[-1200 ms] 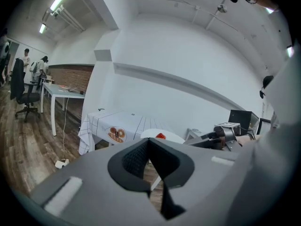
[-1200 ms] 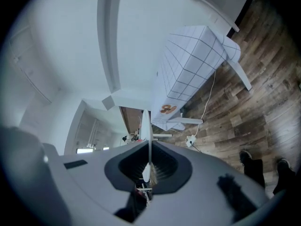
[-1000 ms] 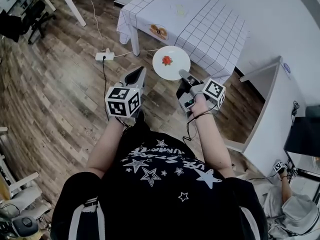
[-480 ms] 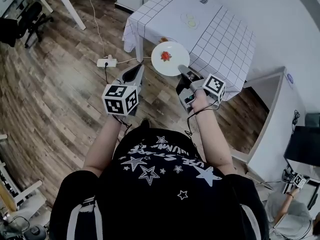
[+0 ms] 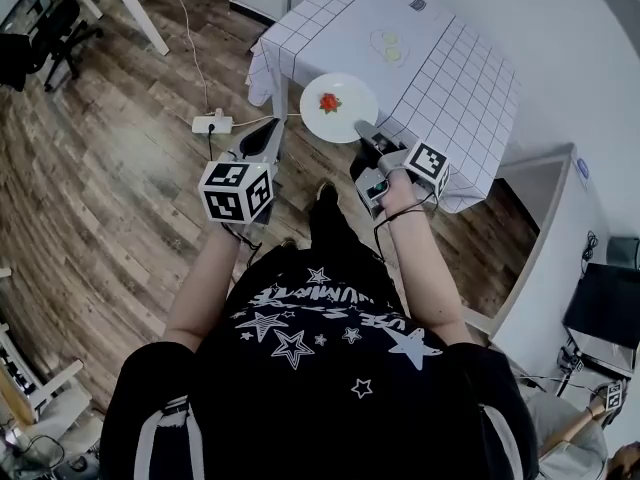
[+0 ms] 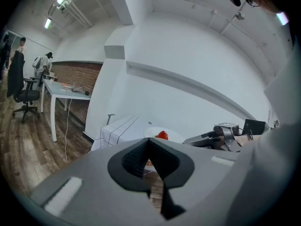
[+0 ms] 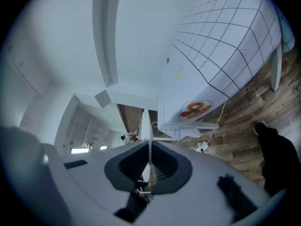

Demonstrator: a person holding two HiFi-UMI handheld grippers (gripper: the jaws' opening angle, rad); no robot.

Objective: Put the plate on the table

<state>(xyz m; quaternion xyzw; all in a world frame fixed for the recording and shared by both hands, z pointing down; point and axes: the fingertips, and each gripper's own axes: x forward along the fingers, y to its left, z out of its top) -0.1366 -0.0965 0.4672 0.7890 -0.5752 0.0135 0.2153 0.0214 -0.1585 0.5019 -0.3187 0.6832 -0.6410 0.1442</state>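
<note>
- Floorboards [image 5: 100, 198] of wood fill the left side. On them we count one power strip [image 5: 212, 123] with its cable, and one dark office chair [image 5: 40, 38] in the far corner.
- We hold two grippers, and each carries one marker cube.
- Our left gripper [image 5: 270, 134] points over the floor toward the table. In its own view the two jaws are pressed together at the tips with nothing between them.
- We see one white plate [image 5: 338, 107], and it bears one red piece of food [image 5: 329, 102]. The plate hangs in the air at the table's near side. It does not rest on the table, though in the head view its far rim overlaps the edge of the cloth.
- Our right gripper [image 5: 362, 128] is clamped on the near rim of the plate. In its own view the plate shows edge-on, as one thin white line running up between the two jaws.
- There is one table [image 5: 440, 78], covered by one checked cloth. On the top we count two pale round marks [image 5: 388, 46] close together, and one small dark tag [image 5: 417, 4] near the far edge.
- The right gripper view shows one orange print [image 7: 195, 108] on the hanging side of the cloth.
- At the far right we see one white cabinet [image 5: 545, 248], and one dark screen [image 5: 605, 308] just beside it.
</note>
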